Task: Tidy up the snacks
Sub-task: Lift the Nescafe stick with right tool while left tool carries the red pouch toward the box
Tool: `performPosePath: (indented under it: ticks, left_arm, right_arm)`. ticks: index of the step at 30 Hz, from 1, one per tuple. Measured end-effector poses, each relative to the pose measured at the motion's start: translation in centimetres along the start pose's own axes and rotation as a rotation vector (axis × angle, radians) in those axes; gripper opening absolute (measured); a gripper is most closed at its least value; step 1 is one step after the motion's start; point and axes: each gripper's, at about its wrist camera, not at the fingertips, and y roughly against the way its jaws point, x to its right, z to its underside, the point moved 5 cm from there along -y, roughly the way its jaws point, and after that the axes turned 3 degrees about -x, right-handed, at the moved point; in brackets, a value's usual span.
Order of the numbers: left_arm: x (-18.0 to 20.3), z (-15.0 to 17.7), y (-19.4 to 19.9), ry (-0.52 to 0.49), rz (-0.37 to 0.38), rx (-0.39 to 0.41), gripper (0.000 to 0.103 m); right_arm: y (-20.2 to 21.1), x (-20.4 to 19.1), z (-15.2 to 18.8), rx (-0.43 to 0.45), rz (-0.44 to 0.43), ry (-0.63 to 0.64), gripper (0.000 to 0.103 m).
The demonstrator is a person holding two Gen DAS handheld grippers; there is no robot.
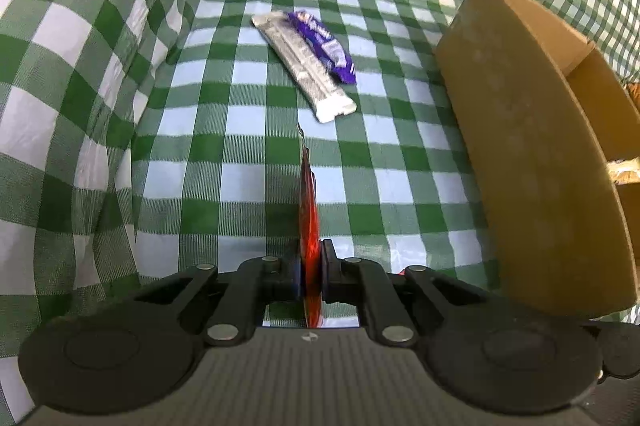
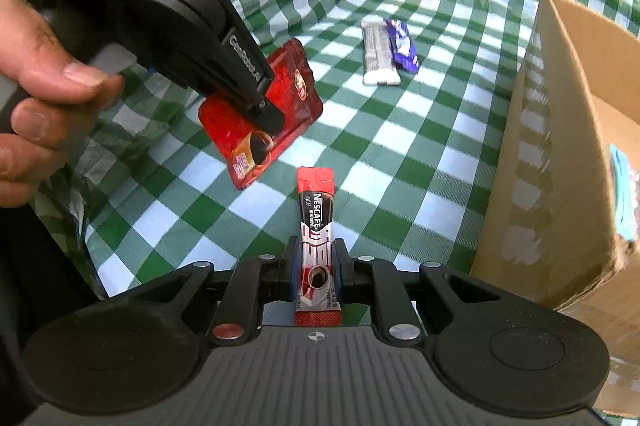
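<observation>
Currently your left gripper (image 1: 311, 272) pinches the red coffee pouch (image 2: 260, 114) edge-on above the tabletop (image 1: 240, 162); your right gripper (image 2: 316, 266) clamps the Nescafé stick (image 2: 317, 226). Silver (image 1: 304, 66) and purple (image 1: 324, 42) bars lie touching, near the cardboard box (image 1: 520, 130).

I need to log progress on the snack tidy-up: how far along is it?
Partly done: the cardboard box already holds some packets. In hand: the left gripper grips a red pouch, the right gripper a Nescafe stick. Left: a silver bar and purple packet on the checked cloth.
</observation>
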Motion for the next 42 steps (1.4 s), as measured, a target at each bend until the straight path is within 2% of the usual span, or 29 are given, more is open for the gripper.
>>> performPosePath:
  ticks: [7, 11, 17, 20, 22, 25, 28, 29, 32, 36, 42]
  left_arm:
    - [-0.4, -1.3, 2.8, 0.05, 0.027, 0.144, 0.009]
    - [-0.2, -2.1, 4.7, 0.055, 0.028, 0.248, 0.009]
    - [0.7, -3.0, 7.3, 0.058, 0.038, 0.377, 0.009]
    - [1.4, -3.2, 8.2, 0.053, 0.053, 0.429, 0.009]
    - [2.2, -3.5, 8.6, 0.043, 0.063, 0.456, 0.009]
    - [3.2, -3.8, 8.9, 0.034, 0.079, 0.49, 0.009]
    - [4.4, -4.1, 9.2, 0.025, 0.106, 0.523, 0.009]
    - [4.9, -4.4, 9.2, 0.021, 0.116, 0.534, 0.009]
    - [6.4, -5.0, 9.5, 0.012, 0.156, 0.569, 0.009]
    - [8.8, -5.2, 9.7, -0.017, 0.212, 0.605, 0.009]
    - [13.8, -4.6, 9.9, -0.123, 0.302, 0.628, 0.009]
  right_arm:
    - [3.1, 0.2, -2.1, 0.122, -0.005, -0.004, 0.017]
    - [6.6, 0.9, -5.0, 0.213, -0.016, -0.016, 0.017]
    - [13.8, 5.1, -9.5, 0.387, 0.008, -0.053, 0.017]
    - [16.7, 8.8, -10.2, 0.469, 0.072, -0.063, 0.017]
    - [17.6, 11.5, -9.5, 0.508, 0.141, -0.074, 0.017]
    - [17.0, 15.5, -6.9, 0.51, 0.232, -0.152, 0.017]
    - [15.8, 19.2, -3.9, 0.441, 0.244, -0.315, 0.016]
    - [16.2, 20.3, -3.7, 0.46, 0.239, -0.36, 0.016]
    - [17.4, 22.2, -3.0, 0.505, 0.282, -0.396, 0.016]
    - [18.0, 24.8, -1.2, 0.507, 0.353, -0.475, 0.016]
    - [18.9, 26.2, 0.4, 0.523, 0.428, -0.513, 0.016]
